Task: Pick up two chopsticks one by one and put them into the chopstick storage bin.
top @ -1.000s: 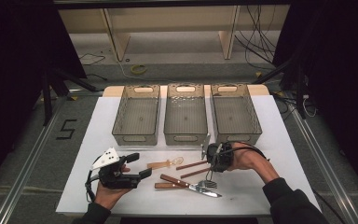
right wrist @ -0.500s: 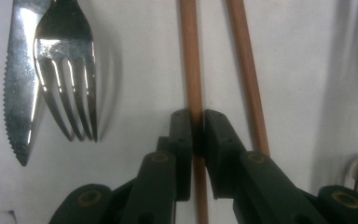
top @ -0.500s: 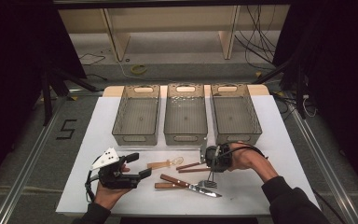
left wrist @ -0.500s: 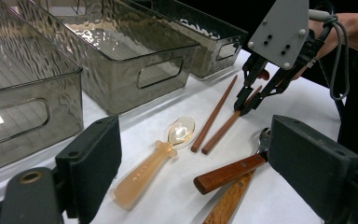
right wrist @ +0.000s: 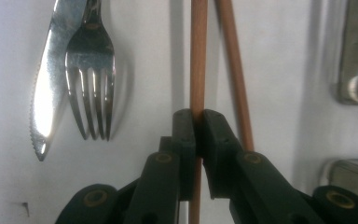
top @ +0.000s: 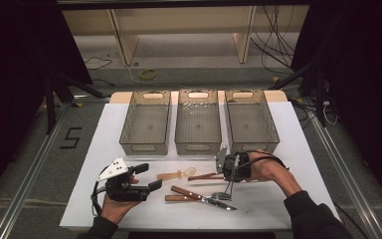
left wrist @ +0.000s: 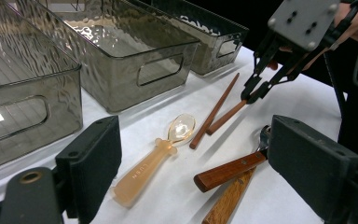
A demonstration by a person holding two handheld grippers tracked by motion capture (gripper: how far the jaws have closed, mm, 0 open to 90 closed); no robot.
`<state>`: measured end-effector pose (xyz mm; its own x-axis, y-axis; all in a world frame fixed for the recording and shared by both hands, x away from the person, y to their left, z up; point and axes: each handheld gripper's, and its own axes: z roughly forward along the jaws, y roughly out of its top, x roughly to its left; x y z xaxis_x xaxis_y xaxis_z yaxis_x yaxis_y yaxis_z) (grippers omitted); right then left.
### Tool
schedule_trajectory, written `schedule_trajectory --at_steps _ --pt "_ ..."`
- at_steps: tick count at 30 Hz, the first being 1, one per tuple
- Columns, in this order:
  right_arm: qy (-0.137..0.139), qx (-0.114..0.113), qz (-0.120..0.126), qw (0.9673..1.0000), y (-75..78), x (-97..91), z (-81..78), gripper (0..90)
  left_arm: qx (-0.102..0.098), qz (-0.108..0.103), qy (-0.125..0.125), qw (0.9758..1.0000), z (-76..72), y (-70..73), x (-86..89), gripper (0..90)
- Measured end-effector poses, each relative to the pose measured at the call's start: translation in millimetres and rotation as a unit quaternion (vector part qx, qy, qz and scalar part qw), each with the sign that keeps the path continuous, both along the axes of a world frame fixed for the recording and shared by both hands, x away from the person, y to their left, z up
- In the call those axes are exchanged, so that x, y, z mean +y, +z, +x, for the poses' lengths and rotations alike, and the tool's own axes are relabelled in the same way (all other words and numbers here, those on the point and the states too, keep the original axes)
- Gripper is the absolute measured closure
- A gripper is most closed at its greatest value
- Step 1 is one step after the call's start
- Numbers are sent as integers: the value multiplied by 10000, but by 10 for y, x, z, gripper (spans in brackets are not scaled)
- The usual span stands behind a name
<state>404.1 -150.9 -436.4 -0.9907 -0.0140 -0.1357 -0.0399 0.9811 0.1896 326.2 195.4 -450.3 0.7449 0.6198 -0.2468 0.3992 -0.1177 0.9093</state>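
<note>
I'm working at the white table [top: 298, 149], w/ three smoky plastic bins [top: 198, 122] sitting in a row along its far half. Near edge is where the cutlery is lying.

My left gripper [top: 146, 178] is resting low at the near left, jaws standing wide apart w/ nothing betw. them; it's facing across the table toward the cutlery. In the left gripper view its pads are framing the translucent orange spoon [left wrist: 154, 161], bowl end pointing away toward the bins.

My right gripper [top: 227, 178] is pointing down at the table, just in front of the right-hand bin. Its jaws have just been closing and are now pinching one brown chopstick [right wrist: 197, 56], pads pressing on it from both sides. In the right gripper view that stick's long axis is running straight up from betw. the jaws, in line w/ the tool. In the high view it's lying nearly flat, long axis going left-right across the table, free end pointing left toward the spoon; I'm gripping it near its right end.

The second chopstick [right wrist: 233, 60] is lying just beside the held one, slightly angled to it, outside the pads.

The wood-handled fork [right wrist: 89, 70] and serrated knife [right wrist: 46, 93] are lying side by side nearer me, tips close to the gripper, handles pointing left.
</note>
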Motion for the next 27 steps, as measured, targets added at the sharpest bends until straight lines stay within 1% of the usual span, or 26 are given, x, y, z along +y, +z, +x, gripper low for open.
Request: schedule_trajectory --at_steps 2,3,4,5,6,7,8,10,11,14,15,17,19,20,22,24,25,26,27 --pt "28 -100 120 9999 39 -11 -18 844 9 -12 3 10000 3 3 -7 173" --pt "28 -100 120 9999 39 -11 -18 844 20 13 -15 10000 10 5 -9 173" --pt "-13 -181 160 9997 79 -17 -54 844 37 41 -21 10000 18 6 -16 173" --pt "-19 -223 154 9996 90 -15 -66 844 80 72 -42 9999 31 4 -22 174" --pt "4 -289 183 9994 102 -11 -77 844 80 72 -42 9999 31 4 -22 178" --pt "-15 -313 209 9993 119 -5 -100 844 93 131 -29 9999 45 7 -44 179" --pt "-15 -313 209 9993 119 -5 -100 844 93 131 -29 9999 45 7 -44 179" --pt "45 -356 281 9990 147 23 -144 844 113 167 -102 9997 61 18 -70 178" --pt "75 -379 254 9989 163 37 -162 844 147 197 -133 9996 70 29 -96 177" --pt "130 -443 292 9985 191 71 -201 844 240 347 -265 9988 109 56 -156 173" --pt "178 -456 285 9984 208 82 -209 844 237 416 -294 9984 122 66 -180 174" --pt "183 -495 317 9981 230 113 -235 844 272 511 -364 9977 152 90 -227 175" --pt "257 -532 275 9979 248 144 -249 844 255 556 -431 9972 172 116 -267 182" --pt "257 -532 275 9979 248 144 -249 844 233 625 -532 9964 188 140 -295 182" --pt "333 -562 240 9976 274 199 -270 844 192 702 -609 9955 203 171 -337 205" --pt "365 -577 204 9975 291 234 -282 844 207 774 -732 9941 220 199 -381 216" --pt "373 -582 208 9974 296 252 -291 844 209 860 -785 9930 226 212 -401 223" --pt "448 -606 178 9970 307 266 -292 844 198 936 -854 9917 230 221 -418 233" --pt "448 -606 178 9970 307 266 -292 844 206 1017 -925 9903 234 230 -442 233"
